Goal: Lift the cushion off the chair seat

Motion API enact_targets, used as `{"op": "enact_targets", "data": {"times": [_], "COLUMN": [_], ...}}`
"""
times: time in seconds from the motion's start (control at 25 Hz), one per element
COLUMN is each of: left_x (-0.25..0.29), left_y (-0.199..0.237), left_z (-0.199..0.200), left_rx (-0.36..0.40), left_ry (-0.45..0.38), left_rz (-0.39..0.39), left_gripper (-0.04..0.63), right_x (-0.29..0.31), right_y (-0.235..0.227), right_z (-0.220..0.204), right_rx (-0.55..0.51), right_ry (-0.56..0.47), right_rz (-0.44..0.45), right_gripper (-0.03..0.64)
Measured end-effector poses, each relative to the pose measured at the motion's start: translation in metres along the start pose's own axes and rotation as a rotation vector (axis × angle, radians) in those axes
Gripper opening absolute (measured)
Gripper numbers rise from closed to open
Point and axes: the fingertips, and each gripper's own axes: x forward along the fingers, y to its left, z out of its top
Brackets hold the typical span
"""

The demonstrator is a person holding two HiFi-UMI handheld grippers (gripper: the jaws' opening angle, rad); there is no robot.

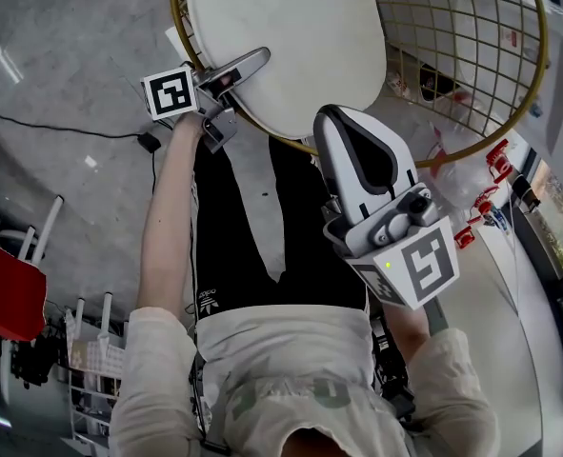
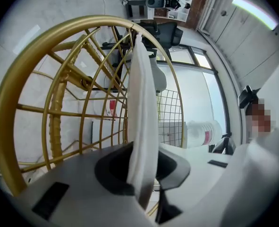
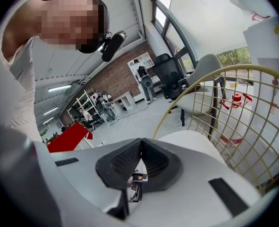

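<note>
**A:** Where do we stand with the cushion (image 1: 281, 46)?

**B:** It lies flat on the seat of the chair (image 2: 101, 21), inside the gold hoop. Our left gripper (image 1: 245, 72) is pinching its near-left edge, and its own view shows the white edge squeezed between the pads. Our right gripper (image 1: 336, 122) hangs just near of the cushion, pressed together on nothing.

**A:** What could go wrong if we lift from here?

**B:** We think the bite is the weak point. We hold only a thin strip at one side, so the cushion's weight could drag it out of the pinch. Held by one edge, it would also sag, and the far side might catch on the wire back. With the right gripper closed, we have nothing ready to steady the other side.

**A:** Could the chair come along?

**B:** If the cushion is tied down, yes, but we cannot tell that from here.

**A:** And the count?

**B:** We count one cushion, one gold wire chair, and two grippers, only one of them holding anything.
</note>
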Motion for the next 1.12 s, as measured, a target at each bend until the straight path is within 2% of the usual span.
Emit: {"op": "enact_targets", "data": {"times": [0.48,0.76,0.92,1.0,1.12], "left_x": [0.001,0.001,0.0,0.001,-0.001], "left_y": [-0.009,-0.048,-0.075,-0.089,-0.116], "left_z": [-0.001,-0.003,0.009,0.015,0.03], "left_rx": [0.025,0.028,0.118,0.121,0.225], "left_ry": [0.004,0.004,0.028,0.03,0.009], "left_rz": [-0.032,-0.095,-0.121,-0.139,-0.162], "left_gripper": [0.055,0.049,0.049,0.049,0.049], "right_x": [-0.001,-0.004,-0.002,-0.002,-0.005], "right_y": [-0.003,0.014,0.035,0.042,0.051], "right_z": [0.006,0.03,0.058,0.073,0.092], "right_rx": [-0.001,-0.039,-0.1,-0.114,-0.11], "right_ry": [-0.014,-0.038,-0.073,-0.102,-0.14], "right_rz": [-0.016,-0.007,0.004,0.004,0.02], "right_gripper": [0.017,0.017,0.017,0.017,0.017]}}
